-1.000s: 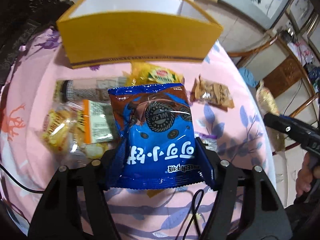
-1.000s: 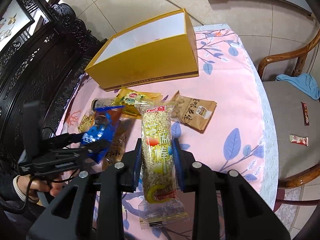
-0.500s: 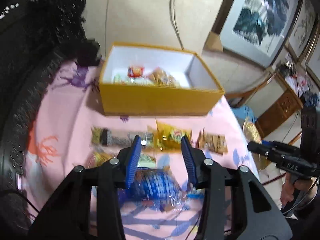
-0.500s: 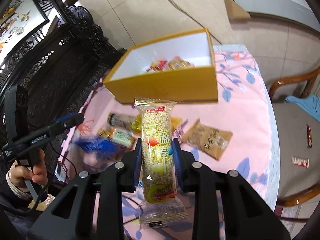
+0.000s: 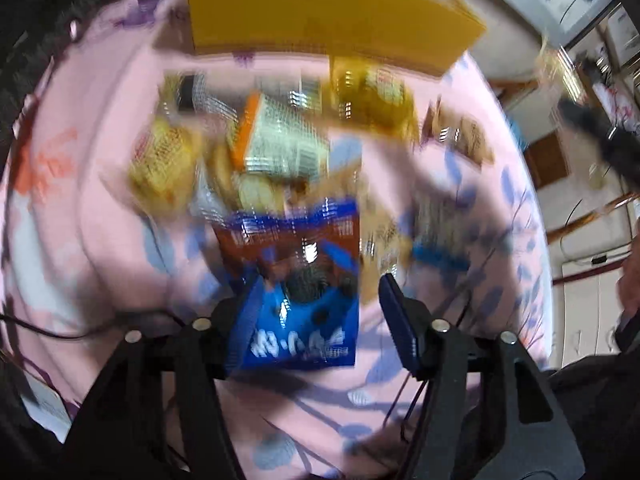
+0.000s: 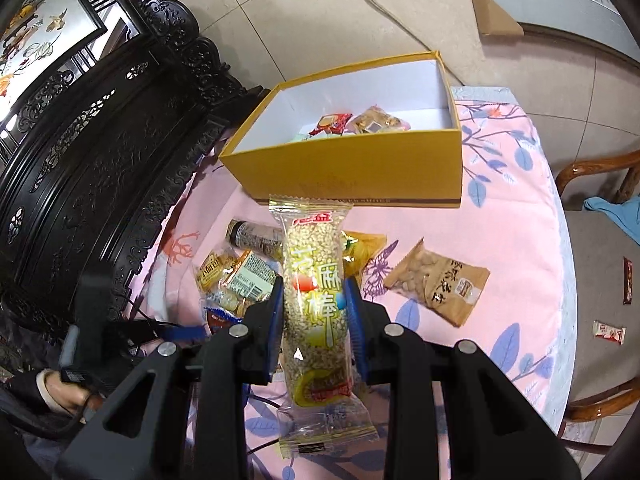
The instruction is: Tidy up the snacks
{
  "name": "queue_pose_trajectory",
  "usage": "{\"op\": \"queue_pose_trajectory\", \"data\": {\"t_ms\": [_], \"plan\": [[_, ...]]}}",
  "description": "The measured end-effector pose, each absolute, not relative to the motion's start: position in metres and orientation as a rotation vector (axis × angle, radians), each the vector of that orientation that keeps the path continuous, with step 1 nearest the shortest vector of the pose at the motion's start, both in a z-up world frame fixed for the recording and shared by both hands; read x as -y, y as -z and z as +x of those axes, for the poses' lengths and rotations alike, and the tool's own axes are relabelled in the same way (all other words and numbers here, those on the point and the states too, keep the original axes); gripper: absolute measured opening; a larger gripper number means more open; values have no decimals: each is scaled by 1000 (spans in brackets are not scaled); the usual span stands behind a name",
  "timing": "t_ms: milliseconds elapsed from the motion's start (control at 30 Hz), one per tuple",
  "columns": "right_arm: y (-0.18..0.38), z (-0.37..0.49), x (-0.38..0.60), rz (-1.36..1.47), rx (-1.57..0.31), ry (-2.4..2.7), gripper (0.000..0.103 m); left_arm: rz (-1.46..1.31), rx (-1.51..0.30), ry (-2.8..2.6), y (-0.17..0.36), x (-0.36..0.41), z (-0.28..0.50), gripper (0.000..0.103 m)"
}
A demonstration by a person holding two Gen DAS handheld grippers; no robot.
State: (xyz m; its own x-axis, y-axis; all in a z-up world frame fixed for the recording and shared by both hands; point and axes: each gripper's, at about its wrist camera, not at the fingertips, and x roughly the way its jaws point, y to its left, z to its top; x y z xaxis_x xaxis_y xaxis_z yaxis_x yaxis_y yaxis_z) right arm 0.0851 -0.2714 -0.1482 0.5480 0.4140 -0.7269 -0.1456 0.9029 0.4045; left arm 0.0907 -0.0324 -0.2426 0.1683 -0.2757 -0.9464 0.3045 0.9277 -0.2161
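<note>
The left wrist view is motion-blurred. A blue cookie bag (image 5: 304, 312) lies on the pink tablecloth (image 5: 100, 200) between the jaws of my left gripper (image 5: 318, 284). Those jaws are opening: the left pad is at the bag's edge and the right pad stands clear of it. My right gripper (image 6: 314, 286) is shut on a clear grain bar (image 6: 316, 248), held upright above the table. Behind it is the open yellow box (image 6: 352, 172) with several snacks inside. The left gripper (image 6: 180, 332) also shows low at the left of the right wrist view.
Loose packets lie in front of the box: a peanut packet (image 6: 438, 280), a yellow packet (image 6: 364, 248), a dark tube packet (image 6: 256, 236) and a small pile (image 6: 236, 276). Dark carved furniture (image 6: 80, 160) stands at the left. A wooden chair (image 6: 600, 168) at the right holds small wrappers (image 6: 608, 332).
The left gripper let the blue bag drop onto the cloth, rose, then came back down around it with wider jaws. The right gripper rose slightly, still holding the bar.
</note>
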Motion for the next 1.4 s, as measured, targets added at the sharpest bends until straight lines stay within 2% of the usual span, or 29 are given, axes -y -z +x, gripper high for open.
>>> {"op": "queue_pose_trajectory", "data": {"t_ms": [200, 267, 333, 500, 567, 633, 700, 733, 833, 933, 1200, 1400], "plan": [[147, 82, 272, 313, -928, -335, 30, 145, -1342, 397, 261, 45, 86, 66], [147, 82, 271, 315, -927, -336, 30, 205, -1342, 406, 263, 53, 83, 75], [147, 82, 271, 316, -930, -338, 30, 273, -1346, 392, 264, 62, 79, 75], [144, 76, 272, 306, -915, -336, 30, 240, -1321, 287, 250, 50, 78, 75], [147, 77, 273, 320, -923, -338, 30, 190, -1409, 293, 269, 45, 83, 76], [149, 78, 272, 321, -931, -334, 30, 164, -1451, 250, 285, 39, 86, 82], [148, 76, 271, 315, -925, -334, 30, 125, -1442, 249, 284, 37, 89, 78], [148, 76, 272, 313, -919, -335, 30, 110, -1429, 255, 281, 36, 89, 71], [149, 75, 273, 315, -921, -328, 30, 65, -1398, 274, 271, 29, 90, 61], [148, 76, 276, 324, -919, -320, 30, -37, -1358, 312, 254, 17, 88, 54], [147, 77, 275, 317, -917, -324, 30, -149, -1203, 355, 205, -9, 82, 54], [137, 84, 274, 301, -893, -336, 30, -167, -1056, 374, 157, -5, 106, 54]]}}
